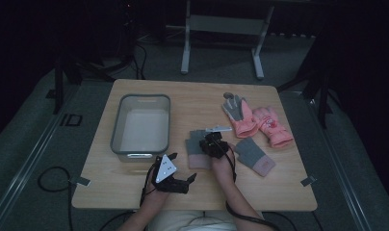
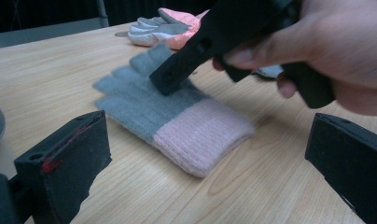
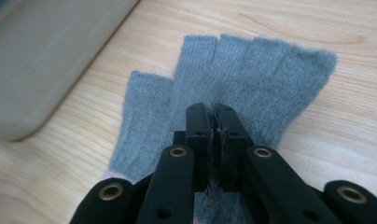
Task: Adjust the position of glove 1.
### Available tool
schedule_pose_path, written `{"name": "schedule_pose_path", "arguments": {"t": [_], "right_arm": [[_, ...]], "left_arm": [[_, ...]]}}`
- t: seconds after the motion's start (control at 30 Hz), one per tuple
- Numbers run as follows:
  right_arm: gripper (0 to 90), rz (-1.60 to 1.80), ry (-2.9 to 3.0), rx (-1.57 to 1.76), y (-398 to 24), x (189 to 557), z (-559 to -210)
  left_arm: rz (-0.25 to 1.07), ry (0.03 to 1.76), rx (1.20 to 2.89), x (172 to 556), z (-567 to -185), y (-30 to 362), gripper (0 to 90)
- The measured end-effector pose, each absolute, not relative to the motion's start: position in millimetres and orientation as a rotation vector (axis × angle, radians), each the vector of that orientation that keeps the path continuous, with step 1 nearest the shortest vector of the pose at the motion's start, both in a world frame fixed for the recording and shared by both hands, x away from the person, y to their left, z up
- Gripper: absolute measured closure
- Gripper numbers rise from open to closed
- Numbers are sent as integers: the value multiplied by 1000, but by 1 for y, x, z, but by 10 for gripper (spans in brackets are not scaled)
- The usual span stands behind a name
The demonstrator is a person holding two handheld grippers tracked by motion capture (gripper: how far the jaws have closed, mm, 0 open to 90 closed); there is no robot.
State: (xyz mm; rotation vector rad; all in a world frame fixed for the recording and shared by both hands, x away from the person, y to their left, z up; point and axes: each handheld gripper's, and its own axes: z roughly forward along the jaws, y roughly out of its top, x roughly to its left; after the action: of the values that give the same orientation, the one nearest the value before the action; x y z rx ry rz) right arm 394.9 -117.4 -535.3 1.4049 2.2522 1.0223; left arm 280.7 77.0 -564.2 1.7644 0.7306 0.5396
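Our right tongs [image 3: 217,135] pinch the grey glove [image 3: 252,74]; we should lift straight, left tongs [image 2: 200,163] gaping idle.

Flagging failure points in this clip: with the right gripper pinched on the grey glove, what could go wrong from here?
1. The right gripper seems to pinch only a small fold of the grey glove, so the knit could slip free on lifting.
2. The left gripper is open and off the glove; the hanging pink cuff might catch the rim of the grey bin if it is carried there.
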Motion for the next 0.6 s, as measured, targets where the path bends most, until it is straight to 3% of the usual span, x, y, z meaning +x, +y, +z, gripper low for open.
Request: {"name": "schedule_pose_path", "arguments": {"t": [0.4, 0.6], "right_arm": [[677, 1005, 2243, 1393, -116, 398, -551], [684, 1027, 2253, 1286, -137, 395, -533]], "left_arm": [[536, 731, 1764, 281, -564, 77, 0], [535, 728, 1766, 281, -564, 77, 0]]}}
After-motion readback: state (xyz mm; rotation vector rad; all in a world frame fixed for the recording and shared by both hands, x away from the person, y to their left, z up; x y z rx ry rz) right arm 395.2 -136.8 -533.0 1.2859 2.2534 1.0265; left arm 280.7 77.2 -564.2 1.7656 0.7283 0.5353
